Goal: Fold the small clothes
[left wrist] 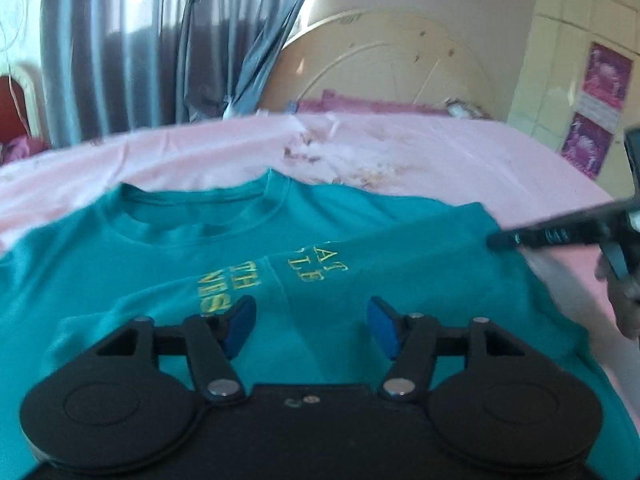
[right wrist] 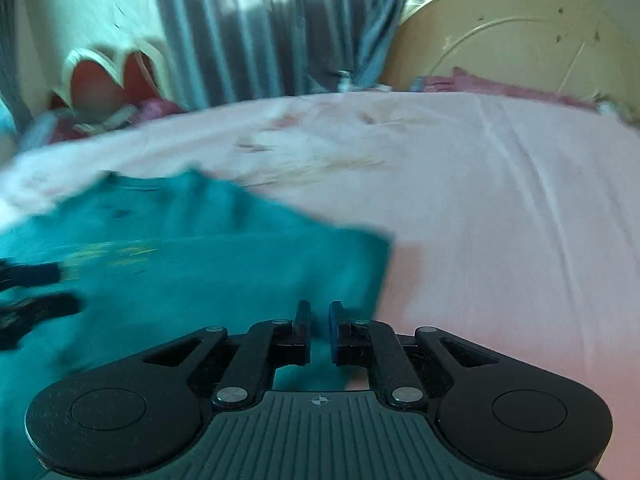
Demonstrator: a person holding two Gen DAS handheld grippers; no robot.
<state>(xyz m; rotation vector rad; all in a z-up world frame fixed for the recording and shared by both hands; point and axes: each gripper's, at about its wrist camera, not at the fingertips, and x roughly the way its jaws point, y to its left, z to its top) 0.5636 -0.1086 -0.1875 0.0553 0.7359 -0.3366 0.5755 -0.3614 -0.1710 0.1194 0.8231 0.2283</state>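
Wide-spread, the left gripper (left wrist: 310, 326) hovers over the teal T-shirt (left wrist: 168, 248), which lies on the pink bedsheet (left wrist: 460, 160), collar at 11 o'clock. From the right wrist, the right gripper (right wrist: 319, 332) pinches the shirt's edge narrowly, cloth toward 9 o'clock.

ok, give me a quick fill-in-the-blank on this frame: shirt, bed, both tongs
1. The teal T-shirt lies on a ____ bedsheet.
2. The lettering printed on the shirt is ____ in colour.
3. The left tongs hang over the shirt with their jaws ____.
4. The right tongs have their jaws nearly closed at the shirt's ____ side, as the left wrist view shows it.

Missing words: pink; yellow; open; right
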